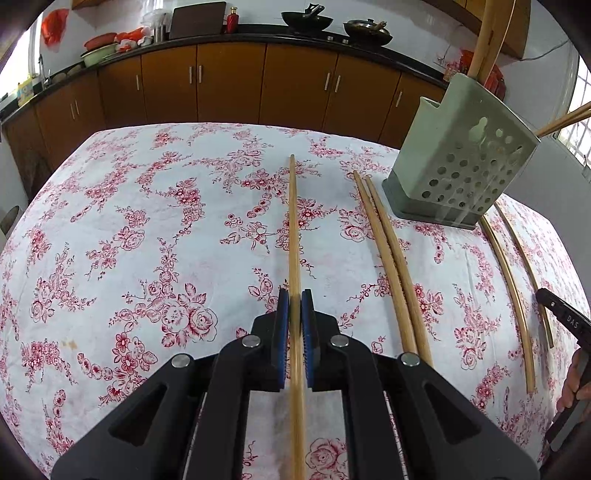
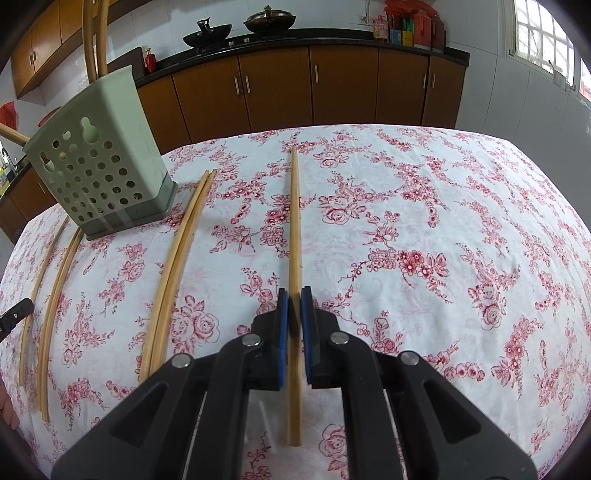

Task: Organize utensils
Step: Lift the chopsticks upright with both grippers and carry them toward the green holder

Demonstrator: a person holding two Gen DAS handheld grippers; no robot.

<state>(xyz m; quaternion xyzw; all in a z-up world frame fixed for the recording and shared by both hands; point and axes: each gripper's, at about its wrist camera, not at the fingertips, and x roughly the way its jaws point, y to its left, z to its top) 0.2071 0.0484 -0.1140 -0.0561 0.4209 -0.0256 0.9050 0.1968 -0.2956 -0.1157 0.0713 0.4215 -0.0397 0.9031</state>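
Left tongs [image 1: 295,306]: pressed onto one chopstick [image 1: 294,229], which runs forward between the blue pads [image 1: 282,321] and is seen left of the holder [image 1: 461,162].

Right tongs [image 2: 294,304]: pressed onto a second chopstick [image 2: 294,221], seen right of the holder [image 2: 99,162]; whether either held stick touches the cloth cannot be told.

Holder: pale green, perforated, stood upright on the surface [image 1: 147,221], which is covered by a white cloth with red flowers. Two long wooden handles [image 1: 487,40] are stood in it, and chopstick ends [image 1: 561,122] are seen projecting past its far side.

Loose pair [image 1: 391,266]: laid side by side, touching, on the cloth just left of the holder in the left view; the same pair [image 2: 173,266] is seen just right of the holder in the right view.

Second loose pair [image 1: 517,291]: laid on the cloth on the holder's other side, slightly apart from each other.

Cabinets [image 1: 229,85]: brown, seen behind the holder, with two woks [image 1: 306,20] set on top.
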